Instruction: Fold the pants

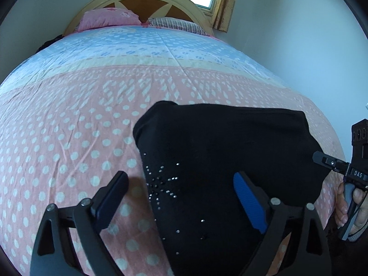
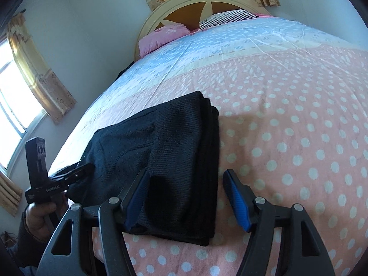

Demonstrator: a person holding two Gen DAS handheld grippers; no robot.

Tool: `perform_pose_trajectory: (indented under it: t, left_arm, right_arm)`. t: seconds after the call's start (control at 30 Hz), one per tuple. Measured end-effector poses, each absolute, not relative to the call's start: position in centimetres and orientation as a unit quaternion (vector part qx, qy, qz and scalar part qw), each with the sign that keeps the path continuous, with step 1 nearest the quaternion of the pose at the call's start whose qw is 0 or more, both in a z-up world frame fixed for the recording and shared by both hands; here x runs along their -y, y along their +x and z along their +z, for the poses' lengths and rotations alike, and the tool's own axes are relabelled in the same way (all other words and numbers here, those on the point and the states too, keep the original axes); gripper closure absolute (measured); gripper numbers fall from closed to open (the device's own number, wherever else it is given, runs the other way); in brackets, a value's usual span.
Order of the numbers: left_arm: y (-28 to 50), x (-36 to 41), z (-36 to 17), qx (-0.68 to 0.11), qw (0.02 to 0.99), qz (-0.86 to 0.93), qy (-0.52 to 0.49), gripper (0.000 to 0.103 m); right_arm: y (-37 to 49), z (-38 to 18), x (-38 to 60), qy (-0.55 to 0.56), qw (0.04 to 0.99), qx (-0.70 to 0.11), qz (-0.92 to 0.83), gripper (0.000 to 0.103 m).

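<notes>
The black pants (image 2: 174, 161) lie folded in a thick, flat packet on the bed (image 2: 299, 119), near its front edge. They look soft, knitted and rather light, so the layers can slide apart if lifted by one corner; a hold on the stacked right edge seems safest. The left claw (image 1: 181, 202) and the right claw (image 2: 186, 197) are both wide open and hold nothing (each hangs just over the packet). The bed has much free room behind the packet and to its right.
</notes>
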State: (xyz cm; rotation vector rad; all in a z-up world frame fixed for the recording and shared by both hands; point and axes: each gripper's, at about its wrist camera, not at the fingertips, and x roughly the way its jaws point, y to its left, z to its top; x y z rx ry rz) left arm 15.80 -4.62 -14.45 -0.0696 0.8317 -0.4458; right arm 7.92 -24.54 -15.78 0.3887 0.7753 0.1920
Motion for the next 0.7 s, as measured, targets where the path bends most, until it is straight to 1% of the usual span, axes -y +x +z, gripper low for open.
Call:
perform_pose_trajectory:
  t: [0.07, 0.1, 0.17, 0.3, 0.37, 0.43, 0.5, 0.53, 0.6, 0.63, 0.7]
  left_arm:
    - [15.9, 4.7, -14.4, -0.401, 0.889, -0.220, -0.036, 0.014]
    - [15.9, 4.8, -14.4, -0.400, 0.888, -0.225, -0.036, 0.017]
    - [15.9, 4.9, -14.4, -0.399, 0.886, -0.232, -0.038, 0.019]
    - [16.1, 5.1, -14.5, -0.399, 0.883, -0.245, -0.043, 0.029]
    - [16.0, 5.1, -14.4, -0.397, 0.882, -0.250, -0.043, 0.034]
    - [15.9, 5.2, -14.4, -0.395, 0.883, -0.252, -0.039, 0.038]
    - [15.8, 5.2, -14.3, -0.392, 0.884, -0.253, -0.038, 0.047]
    - [15.8, 5.1, -14.3, -0.391, 0.884, -0.254, -0.039, 0.049]
    - [15.7, 5.0, -14.2, -0.389, 0.885, -0.254, -0.041, 0.061]
    - [15.6, 5.0, -14.1, -0.386, 0.885, -0.256, -0.043, 0.064]
    - [15.3, 5.1, -13.8, -0.380, 0.889, -0.254, -0.037, 0.075]
  right_arm:
    - [7.9, -15.9, 24.5, 0.190, 0.902, -0.375, 0.096, 0.043]
    - [7.9, -15.9, 24.5, 0.192, 0.902, -0.375, 0.097, 0.044]
    - [7.9, -16.0, 24.7, 0.199, 0.900, -0.373, 0.100, 0.045]
    - [8.0, -16.2, 24.9, 0.210, 0.898, -0.373, 0.104, 0.050]
    - [8.0, -16.2, 24.9, 0.210, 0.898, -0.373, 0.105, 0.055]
    - [7.9, -16.1, 24.8, 0.209, 0.899, -0.371, 0.105, 0.058]
    - [7.8, -16.0, 24.6, 0.207, 0.900, -0.368, 0.108, 0.062]
    - [7.8, -15.9, 24.5, 0.207, 0.901, -0.367, 0.109, 0.065]
    - [7.6, -15.7, 24.1, 0.199, 0.904, -0.362, 0.110, 0.067]
    - [7.6, -15.6, 23.9, 0.193, 0.906, -0.360, 0.109, 0.069]
    - [7.4, -15.4, 23.5, 0.186, 0.909, -0.358, 0.105, 0.071]
